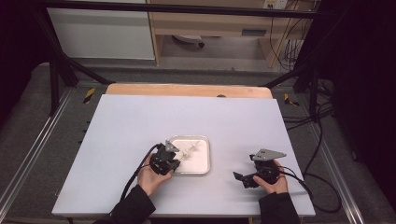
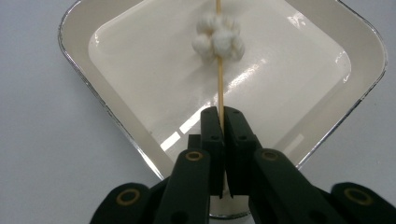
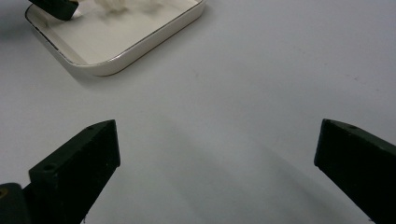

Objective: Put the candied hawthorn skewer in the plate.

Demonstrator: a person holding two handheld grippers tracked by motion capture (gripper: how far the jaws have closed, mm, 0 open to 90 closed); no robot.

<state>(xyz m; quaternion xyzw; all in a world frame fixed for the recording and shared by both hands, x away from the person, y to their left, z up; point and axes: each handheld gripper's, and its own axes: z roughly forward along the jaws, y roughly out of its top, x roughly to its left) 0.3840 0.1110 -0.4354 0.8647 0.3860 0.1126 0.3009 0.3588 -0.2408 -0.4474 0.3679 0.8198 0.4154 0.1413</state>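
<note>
The left gripper (image 2: pixel 221 116) has its two black jaws pressed together on a thin wooden skewer (image 2: pixel 219 88), which runs straight up from them over a white square tray (image 2: pixel 84 46) with a metallic rim. A cluster of white puffy lumps (image 2: pixel 218 39) sits on the skewer above the tray's glossy bottom. The tray rests on a pale table (image 2: pixel 42 154).

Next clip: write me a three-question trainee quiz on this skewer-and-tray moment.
1. True or false: the left gripper is shut on the skewer.
2. The white lumps on the skewer sit over: A) the bare table, B) the tray, C) the right gripper.
3. How do the right gripper's jaws stand?

Key: 1 true. 2 B. 3 Wide open, holding nothing, above the table beside the tray.
</note>
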